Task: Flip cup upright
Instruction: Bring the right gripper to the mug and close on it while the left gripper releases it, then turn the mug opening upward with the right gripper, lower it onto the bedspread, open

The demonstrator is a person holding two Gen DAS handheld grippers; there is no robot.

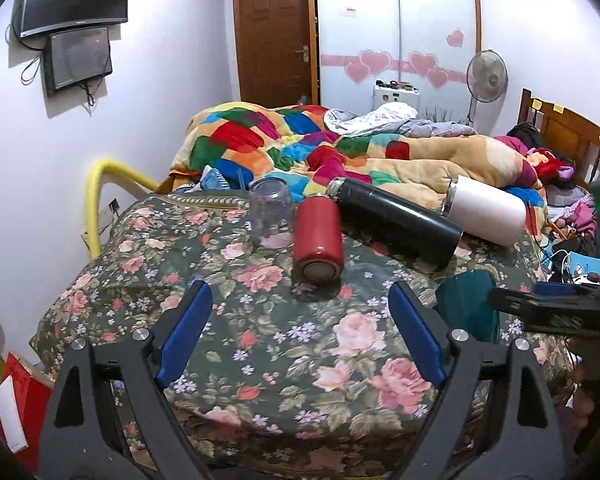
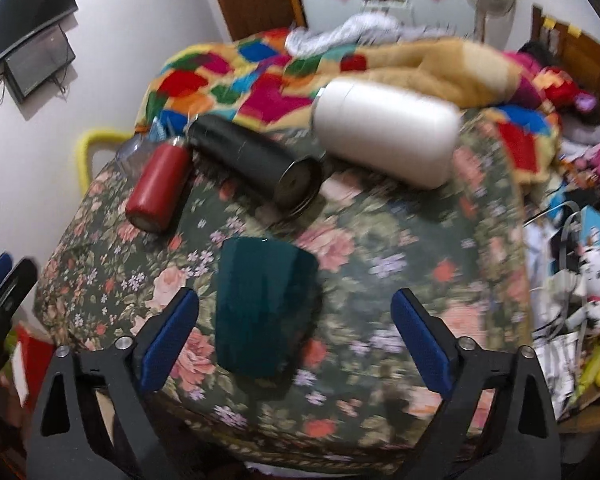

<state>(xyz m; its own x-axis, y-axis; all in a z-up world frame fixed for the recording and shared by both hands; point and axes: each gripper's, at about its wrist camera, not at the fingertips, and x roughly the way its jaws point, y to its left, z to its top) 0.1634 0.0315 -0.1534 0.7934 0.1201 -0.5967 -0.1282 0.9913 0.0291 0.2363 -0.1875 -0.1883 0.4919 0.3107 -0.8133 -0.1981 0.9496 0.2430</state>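
Observation:
A dark teal cup (image 2: 262, 308) stands upside down on the floral bedspread (image 2: 380, 248), just ahead of my right gripper (image 2: 296, 300), which is open and empty with the cup nearer its left finger. The cup also shows in the left wrist view (image 1: 466, 308), right of my left gripper (image 1: 300, 292), which is open and empty. A red bottle (image 1: 318, 236), a black flask (image 1: 396, 220) and a white flask (image 1: 486, 210) lie on their sides further back. A clear cup (image 1: 270, 214) stands upside down beside the red bottle.
A patchwork blanket (image 1: 300, 140) is heaped behind the bottles. A yellow tube (image 1: 96, 200) runs along the left bed edge by the wall. Cables and clutter (image 2: 572, 264) lie at the right. My right gripper (image 1: 556, 308) shows in the left wrist view.

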